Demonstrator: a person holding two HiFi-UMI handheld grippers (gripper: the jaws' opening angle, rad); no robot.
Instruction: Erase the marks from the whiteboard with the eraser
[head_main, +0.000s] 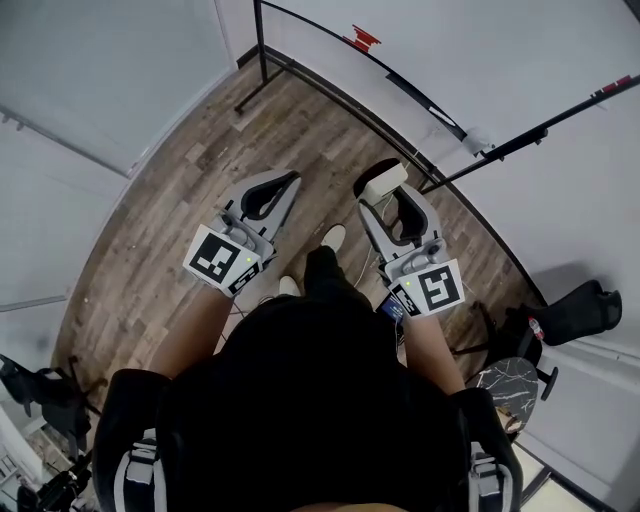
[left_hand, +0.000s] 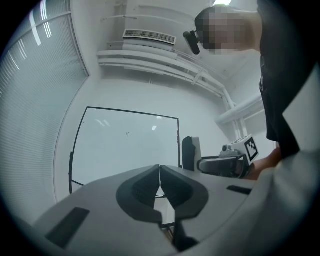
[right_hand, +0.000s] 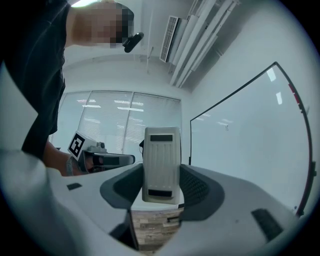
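The whiteboard (left_hand: 125, 150) stands ahead in a black frame, with one small dark mark (left_hand: 127, 133) near its upper middle. That mark (right_hand: 226, 128) also shows on the whiteboard (right_hand: 240, 145) in the right gripper view. My right gripper (right_hand: 161, 175) is shut on a pale ribbed eraser (right_hand: 161, 164), held upright between the pads. In the head view the eraser (head_main: 385, 182) sticks out of the right gripper (head_main: 390, 198), short of the board. My left gripper (left_hand: 160, 167) is shut with nothing in it, and in the head view this left gripper (head_main: 283, 187) sits beside the right one.
A red clip (head_main: 362, 40) sits on the board's top rail. The board's stand leg (head_main: 262, 60) rests on the wooden floor (head_main: 190, 190). A black chair (head_main: 580, 312) and a small round table (head_main: 512, 385) are at my right. Window blinds (right_hand: 115, 120) lie to the left.
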